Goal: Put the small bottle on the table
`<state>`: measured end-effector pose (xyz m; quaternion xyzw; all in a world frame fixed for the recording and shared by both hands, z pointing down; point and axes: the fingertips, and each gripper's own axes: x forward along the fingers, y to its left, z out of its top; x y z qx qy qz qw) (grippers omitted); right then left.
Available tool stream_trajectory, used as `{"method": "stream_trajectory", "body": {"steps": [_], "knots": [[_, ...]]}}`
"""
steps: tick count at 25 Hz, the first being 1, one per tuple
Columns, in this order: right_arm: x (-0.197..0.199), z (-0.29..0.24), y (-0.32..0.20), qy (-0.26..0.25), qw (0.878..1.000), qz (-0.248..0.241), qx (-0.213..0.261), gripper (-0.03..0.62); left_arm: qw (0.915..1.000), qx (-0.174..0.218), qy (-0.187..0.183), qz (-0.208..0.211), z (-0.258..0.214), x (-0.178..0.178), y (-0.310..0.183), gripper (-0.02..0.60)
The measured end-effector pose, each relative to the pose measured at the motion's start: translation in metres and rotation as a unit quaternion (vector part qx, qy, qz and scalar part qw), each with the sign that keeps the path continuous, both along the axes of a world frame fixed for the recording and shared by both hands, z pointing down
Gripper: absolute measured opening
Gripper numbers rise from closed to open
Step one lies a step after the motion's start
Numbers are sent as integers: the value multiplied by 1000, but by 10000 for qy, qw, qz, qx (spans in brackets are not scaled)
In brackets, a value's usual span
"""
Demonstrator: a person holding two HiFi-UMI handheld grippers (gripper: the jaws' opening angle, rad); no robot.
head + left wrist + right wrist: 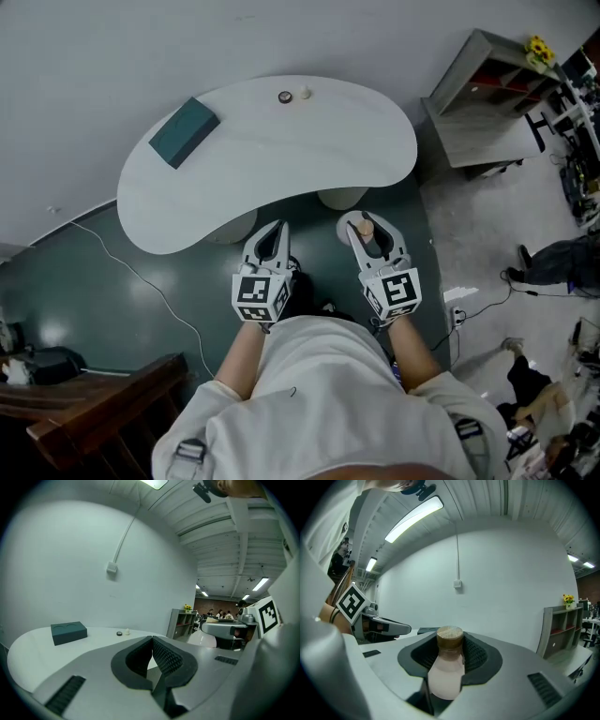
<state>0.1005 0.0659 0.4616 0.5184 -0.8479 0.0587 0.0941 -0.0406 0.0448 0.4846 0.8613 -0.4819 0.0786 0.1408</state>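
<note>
Small bottle (pixel 446 667) isn't down yet. It's held upright in the right gripper (pixel 367 223), just short of the near edge of the table (pixel 281 169). The white, kidney-shaped top is mostly bare. A teal box (pixel 185 131) is parked at the far left and two tiny bits (pixel 294 95) can be seen by the far edge, so plenty of room is on offer in the middle.

Nothing is carried by the left gripper (pixel 272 232), and its jaws are pinched together. The right jaws are set partway apart, with the pads clamped on the bottle's neck just under the brown cap (pixel 449 637).

The pale, smooth body looks light, probably slippery and maybe breakable. So a hold at the neck seems best, and it should be lowered gently onto its base.
</note>
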Motion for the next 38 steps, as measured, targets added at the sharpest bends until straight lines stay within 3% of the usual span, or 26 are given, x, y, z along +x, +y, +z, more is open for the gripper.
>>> {"method": "stream_trajectory", "body": {"steps": [8,16,28,38], "knots": [[-11,-2,-84,-70,9993,367,-78,130,9991,-76,-62,404,5,-17,-100,18],[-15,6,-142,-161,9963,819,-221,130,9973,-216,-52,701,21,-30,-157,18],[-8,48,-196,-234,9948,787,-606,130,9956,-728,-248,538,72,-32,-198,19],[29,75,-255,-169,9937,680,-870,130,9928,-1076,-423,302,101,-6,-250,19]]}}
